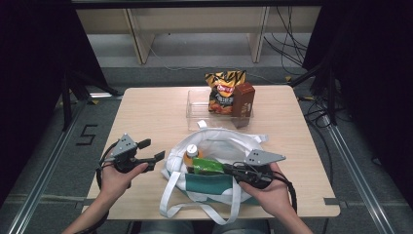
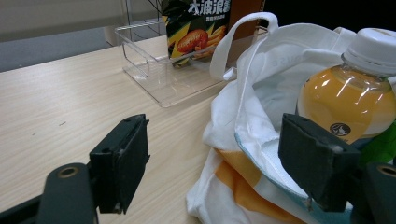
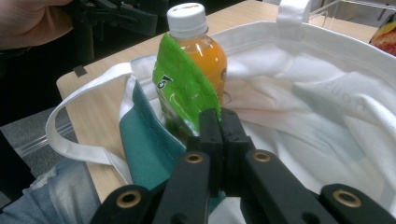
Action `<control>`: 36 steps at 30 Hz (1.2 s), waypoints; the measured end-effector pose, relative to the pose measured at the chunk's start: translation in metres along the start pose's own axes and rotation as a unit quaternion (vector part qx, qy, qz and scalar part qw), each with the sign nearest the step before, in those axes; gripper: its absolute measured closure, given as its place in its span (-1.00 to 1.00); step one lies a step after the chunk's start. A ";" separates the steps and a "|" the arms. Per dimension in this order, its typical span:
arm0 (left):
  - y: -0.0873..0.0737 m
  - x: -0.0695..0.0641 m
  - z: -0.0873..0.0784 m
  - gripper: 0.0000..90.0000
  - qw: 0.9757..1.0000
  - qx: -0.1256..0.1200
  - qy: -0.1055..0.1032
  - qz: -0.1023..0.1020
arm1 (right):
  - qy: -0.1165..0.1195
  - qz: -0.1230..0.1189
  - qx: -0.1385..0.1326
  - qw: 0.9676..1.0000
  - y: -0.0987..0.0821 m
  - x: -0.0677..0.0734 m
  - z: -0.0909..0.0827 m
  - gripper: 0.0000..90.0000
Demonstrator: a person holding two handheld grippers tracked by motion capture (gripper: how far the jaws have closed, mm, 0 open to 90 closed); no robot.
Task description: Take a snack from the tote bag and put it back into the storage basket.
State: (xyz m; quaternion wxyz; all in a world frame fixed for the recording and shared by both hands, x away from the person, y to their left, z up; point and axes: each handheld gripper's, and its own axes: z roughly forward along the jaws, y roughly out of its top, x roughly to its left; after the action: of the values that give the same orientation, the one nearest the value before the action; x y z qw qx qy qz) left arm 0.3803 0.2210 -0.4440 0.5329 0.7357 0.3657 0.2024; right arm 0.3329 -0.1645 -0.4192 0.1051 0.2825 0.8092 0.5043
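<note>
A white and green tote bag (image 1: 219, 146) lies open on the table's near side. An orange juice bottle (image 1: 191, 155) with a white cap stands inside it, and a green packet (image 1: 207, 166) leans against the bottle. My right gripper (image 1: 230, 168) reaches into the bag from the right. Its jaws are pressed together on the lower edge of the green packet (image 3: 184, 88), in front of the bottle (image 3: 205, 56). My left gripper (image 1: 150, 150) hovers open just left of the bag with nothing between its jaws. In the left gripper view it (image 2: 215, 163) faces the bag's rim (image 2: 243, 121) and the bottle (image 2: 348, 102).
A clear plastic tray (image 1: 195, 109) stands at the table's far middle. It holds a chip bag (image 1: 224, 90) and a brown carton (image 1: 243, 99). The tote's handles (image 1: 204, 207) hang over the near table edge. Bare tabletop (image 1: 151, 112) stretches to the left.
</note>
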 end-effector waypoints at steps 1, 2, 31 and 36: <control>0.000 0.000 0.000 -0.46 1.000 -0.002 0.000 -0.001 | 0.000 0.002 0.003 1.000 0.000 0.000 0.000 1.00; 0.000 0.001 0.000 -0.46 1.000 -0.004 -0.003 -0.002 | -0.002 0.009 -0.003 1.000 0.000 0.002 0.000 1.00; -0.001 0.001 0.000 -0.46 1.000 0.004 0.004 -0.004 | -0.070 -0.057 -0.049 0.995 0.022 0.007 -0.020 1.00; -0.001 0.001 0.001 -0.46 1.000 0.000 0.002 -0.008 | -0.079 -0.070 -0.050 0.993 0.029 0.009 -0.024 1.00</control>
State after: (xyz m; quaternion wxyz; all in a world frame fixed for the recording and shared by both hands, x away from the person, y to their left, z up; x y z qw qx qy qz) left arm 0.3813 0.2217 -0.4455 0.5336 0.7328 0.3723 0.1992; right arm 0.3249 -0.1683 -0.3812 0.2179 0.2589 0.7900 0.5113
